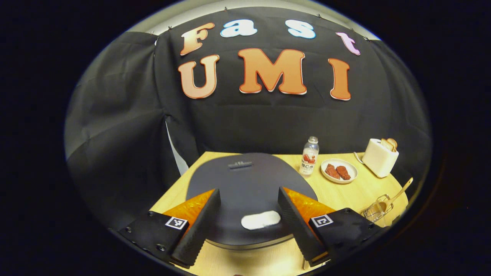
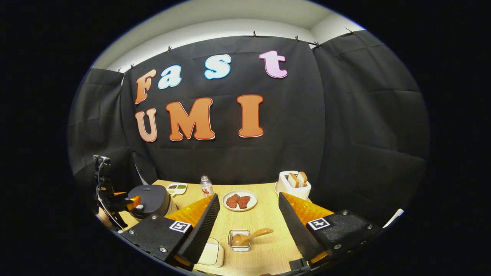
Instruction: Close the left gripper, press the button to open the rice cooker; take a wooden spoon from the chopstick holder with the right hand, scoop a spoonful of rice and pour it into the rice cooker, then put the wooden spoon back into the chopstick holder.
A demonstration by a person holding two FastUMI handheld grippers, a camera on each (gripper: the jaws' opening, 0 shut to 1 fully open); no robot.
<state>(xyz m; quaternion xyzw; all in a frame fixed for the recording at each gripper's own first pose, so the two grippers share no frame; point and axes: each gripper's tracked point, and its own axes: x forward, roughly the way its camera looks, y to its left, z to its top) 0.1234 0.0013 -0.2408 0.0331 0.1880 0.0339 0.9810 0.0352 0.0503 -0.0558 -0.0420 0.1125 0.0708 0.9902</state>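
The dark-lidded rice cooker [image 1: 245, 176] lies right under my left gripper [image 1: 248, 190], which is open, its fingers spread over the lid on either side of the white button [image 1: 261, 220]. In the right gripper view the cooker [image 2: 153, 197] stands at the far left with the left gripper [image 2: 132, 202] over its front. A wooden spoon [image 2: 253, 234] leans in the glass chopstick holder [image 2: 239, 241] just ahead of my open right gripper [image 2: 248, 195], which holds nothing. The holder [image 1: 378, 210] and spoon [image 1: 399, 193] also show at the right of the left gripper view.
A white container [image 2: 210, 253] sits low, partly behind my right gripper's left finger. Further back on the wooden table [image 2: 264, 218] are a plate of meat [image 2: 239, 200], a small bottle [image 2: 206, 186], a toaster with bread [image 2: 293, 184] and a small dish [image 2: 176, 188].
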